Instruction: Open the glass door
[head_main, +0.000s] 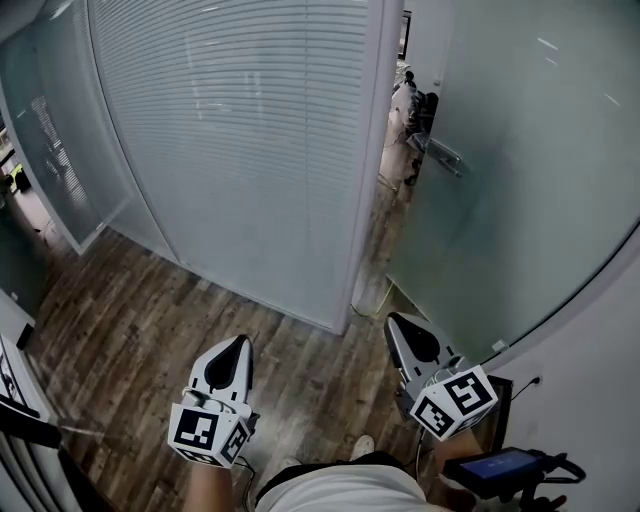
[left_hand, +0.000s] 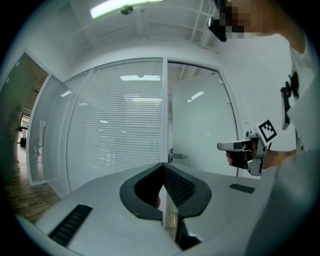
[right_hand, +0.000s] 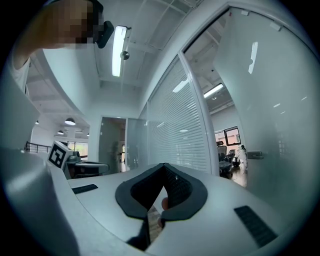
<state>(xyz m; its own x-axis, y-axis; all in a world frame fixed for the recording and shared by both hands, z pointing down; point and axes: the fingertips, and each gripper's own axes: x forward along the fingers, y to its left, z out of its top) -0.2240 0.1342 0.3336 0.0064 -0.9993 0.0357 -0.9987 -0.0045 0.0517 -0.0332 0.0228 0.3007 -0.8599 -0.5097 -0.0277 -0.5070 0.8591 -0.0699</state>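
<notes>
Both tools are closed and empty. Your left gripper has its black ribbed pads meeting at the tips with nothing between them, as the left gripper view shows. Your right gripper is the same, pads pinched together on nothing. Both point level toward the doorway, well apart from each other and short of the door. Each has a smooth grey shell, a dark pointed nose and a white cube with square black markers.

The glass door is ahead and to your right. It is a tall frosted pane, smooth and pale green-grey, already ajar. A narrow gap between its edge and the white frame post shows a room beyond. Its handle is a short metal bar at the door's near edge, and neither gripper touches it. The left gripper view shows the same pane and handle, and the right gripper view shows the pane close on that gripper's right.

Left of the post is a curved glass wall with fine horizontal white blinds. The floor is dark wood-grain planking. At lower right sits a dark device with a blue screen.
</notes>
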